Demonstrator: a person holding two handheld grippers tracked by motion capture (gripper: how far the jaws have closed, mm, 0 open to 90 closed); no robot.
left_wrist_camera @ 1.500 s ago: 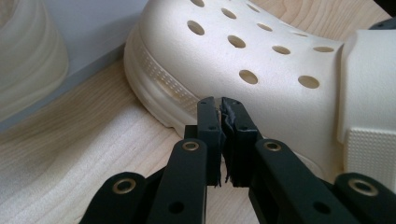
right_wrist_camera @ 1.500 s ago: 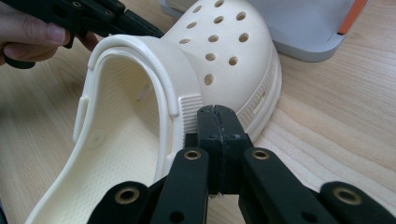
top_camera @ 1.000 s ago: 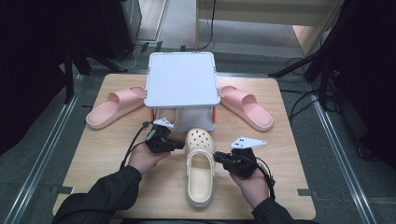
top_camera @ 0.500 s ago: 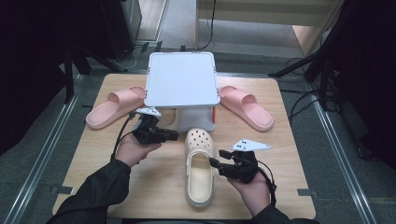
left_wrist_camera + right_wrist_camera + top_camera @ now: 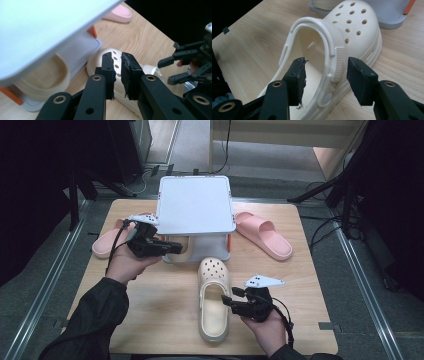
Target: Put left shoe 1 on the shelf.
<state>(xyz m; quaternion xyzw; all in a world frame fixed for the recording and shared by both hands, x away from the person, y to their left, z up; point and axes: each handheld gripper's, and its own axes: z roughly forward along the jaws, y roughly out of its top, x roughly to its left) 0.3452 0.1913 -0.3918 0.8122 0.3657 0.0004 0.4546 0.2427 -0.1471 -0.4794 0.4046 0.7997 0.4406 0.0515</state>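
Your right tongs (image 5: pixel 231 300) sit at the right side of the cream clog (image 5: pixel 214 300), which lies on the worktop (image 5: pixel 165 320) just in front of the white shelf stand (image 5: pixel 196 205), toe toward it. Their jaws have just been opening and now stand spread, one inside the clog's opening and one outside its wall, with the strap hinge (image 5: pixel 337 63) between them; neither pad presses on it.

Your left tongs (image 5: pixel 170 247) hang to the left front of the stand, level with its lower shelf, pointing toward it. Their jaws are nearly pressed together, a narrow gap left, with nothing between them.

A second cream clog (image 5: pixel 47 80) rests on the stand's lower shelf. One pink slide (image 5: pixel 107 242) lies left of the stand, another pink slide (image 5: pixel 264 234) lies right of it.
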